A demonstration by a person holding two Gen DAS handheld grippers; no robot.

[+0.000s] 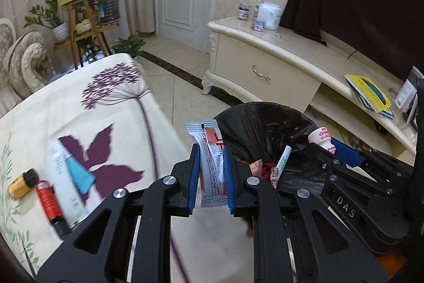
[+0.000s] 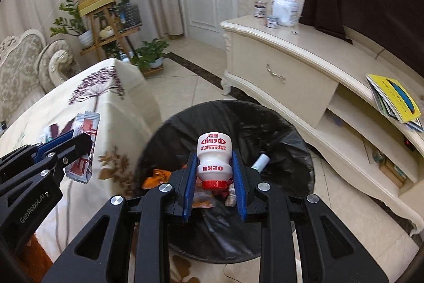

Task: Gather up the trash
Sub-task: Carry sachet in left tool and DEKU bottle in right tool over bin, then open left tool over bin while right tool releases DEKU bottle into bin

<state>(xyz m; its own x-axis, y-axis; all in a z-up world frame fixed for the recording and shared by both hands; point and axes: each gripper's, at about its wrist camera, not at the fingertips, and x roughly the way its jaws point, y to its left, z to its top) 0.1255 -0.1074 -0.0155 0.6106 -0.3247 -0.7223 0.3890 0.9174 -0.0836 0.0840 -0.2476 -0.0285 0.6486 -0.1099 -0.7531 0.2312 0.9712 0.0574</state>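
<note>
Snack wrapper (image 1: 212, 163), light, crinkly and slick, stands upright pinched mid-length in the left gripper (image 1: 211, 171) jaws beside the counter (image 1: 39, 108). The small yogurt bottle (image 2: 214, 161), stiff and probably near-empty, hangs cap-down, squeezed at its waist by the right gripper (image 2: 214, 177) over the black-lined bin (image 2: 278, 123).

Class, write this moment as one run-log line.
left hand-held gripper: shut on snack wrapper | right hand-held gripper: shut on white bottle, over black-lined bin | table: tubes remain
</note>
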